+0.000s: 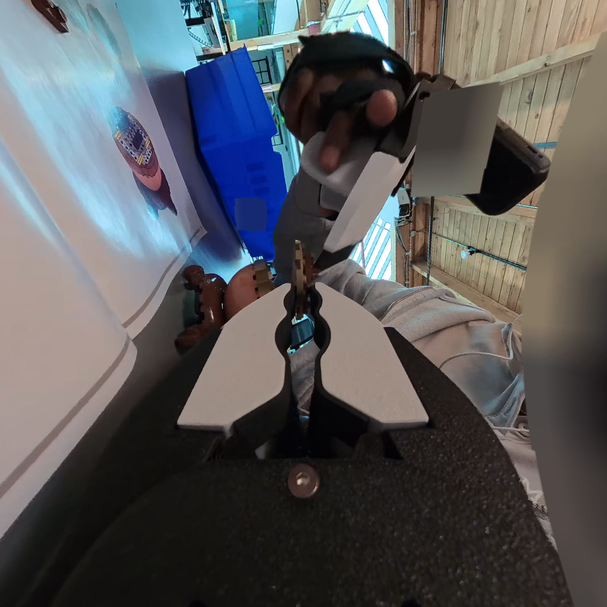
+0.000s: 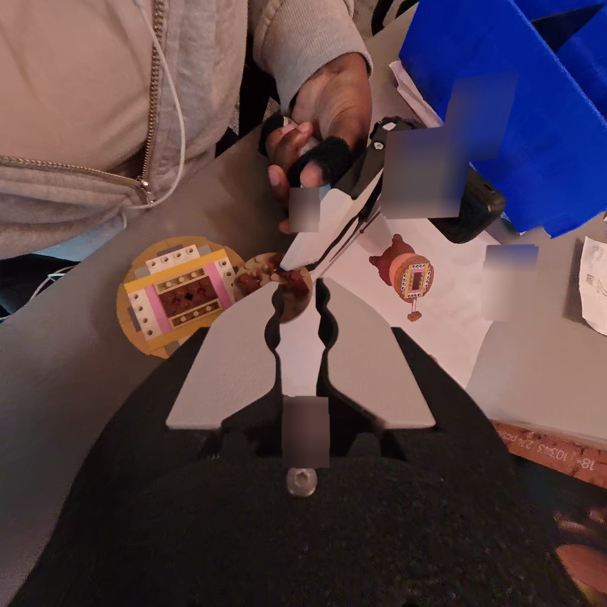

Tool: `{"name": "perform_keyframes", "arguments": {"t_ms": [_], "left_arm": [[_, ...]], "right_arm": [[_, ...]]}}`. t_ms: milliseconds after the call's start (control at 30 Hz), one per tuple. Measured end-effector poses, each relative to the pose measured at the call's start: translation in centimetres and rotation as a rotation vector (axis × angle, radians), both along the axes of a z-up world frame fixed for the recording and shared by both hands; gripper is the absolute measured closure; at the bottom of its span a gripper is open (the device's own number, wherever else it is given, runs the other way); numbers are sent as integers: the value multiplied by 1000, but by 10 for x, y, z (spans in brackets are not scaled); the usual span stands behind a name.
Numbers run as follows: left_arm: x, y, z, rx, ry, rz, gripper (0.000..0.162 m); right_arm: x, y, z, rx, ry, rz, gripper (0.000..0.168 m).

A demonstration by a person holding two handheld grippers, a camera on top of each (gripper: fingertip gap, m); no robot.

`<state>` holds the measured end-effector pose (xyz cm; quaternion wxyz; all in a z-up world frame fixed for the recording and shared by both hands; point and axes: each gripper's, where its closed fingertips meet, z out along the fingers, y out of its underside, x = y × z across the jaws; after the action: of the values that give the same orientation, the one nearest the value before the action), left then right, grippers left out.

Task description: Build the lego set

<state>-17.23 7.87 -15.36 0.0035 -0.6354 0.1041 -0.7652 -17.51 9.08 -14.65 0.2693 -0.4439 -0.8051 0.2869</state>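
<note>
In the left wrist view we see our left claw point(image 1: 303, 295) pinching a thin tan round lego disc point(image 1: 299, 279) edge-on between its white fingers, lifted off the desk. The right claw point(image 1: 315, 266) comes in from above, its tip touching the disc's upper edge, with a hand point(image 1: 331, 108) wrapped around its grip. Just beside the disc, to the left, sits the brown bear-shaped lego build point(image 1: 210, 305) (partly hidden behind our finger). An open instruction booklet point(image 1: 82, 197) spreads along the left, and a blue bin point(image 1: 236, 154) stands past it.

In the right wrist view our right claw point(image 2: 297, 289) is spread apart, its fingers gripping nothing, hovering right at the tan disc point(image 2: 295, 295), which shows brown pieces on its face. The left claw point(image 2: 295, 267) nips the disc's top edge. Touching the disc on the left lies a larger yellow round lego base point(image 2: 170, 295) with white, pink and brown bricks, resting on the grey desk point(image 2: 65, 361). The booklet point(image 2: 443, 295) lies to the right, the blue bin point(image 2: 525, 115) beyond it
</note>
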Motion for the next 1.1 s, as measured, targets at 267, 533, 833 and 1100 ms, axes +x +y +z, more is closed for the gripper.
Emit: {"name": "perform_keyframes", "arguments": {"t_ms": [267, 533, 833, 1100], "left_arm": [[-3, 10, -1, -4, 1, 61, 155], [2, 6, -2, -10, 3, 34, 155], [2, 9, -2, -11, 3, 72, 155], [-3, 19, -3, -10, 1, 117, 155]], "right_arm": [[3, 7, -6, 28, 2, -215, 165], [9, 4, 5, 10, 34, -174, 156], [11, 8, -2, 12, -75, -190, 149], [54, 21, 40, 20, 276, -560, 140]]}}
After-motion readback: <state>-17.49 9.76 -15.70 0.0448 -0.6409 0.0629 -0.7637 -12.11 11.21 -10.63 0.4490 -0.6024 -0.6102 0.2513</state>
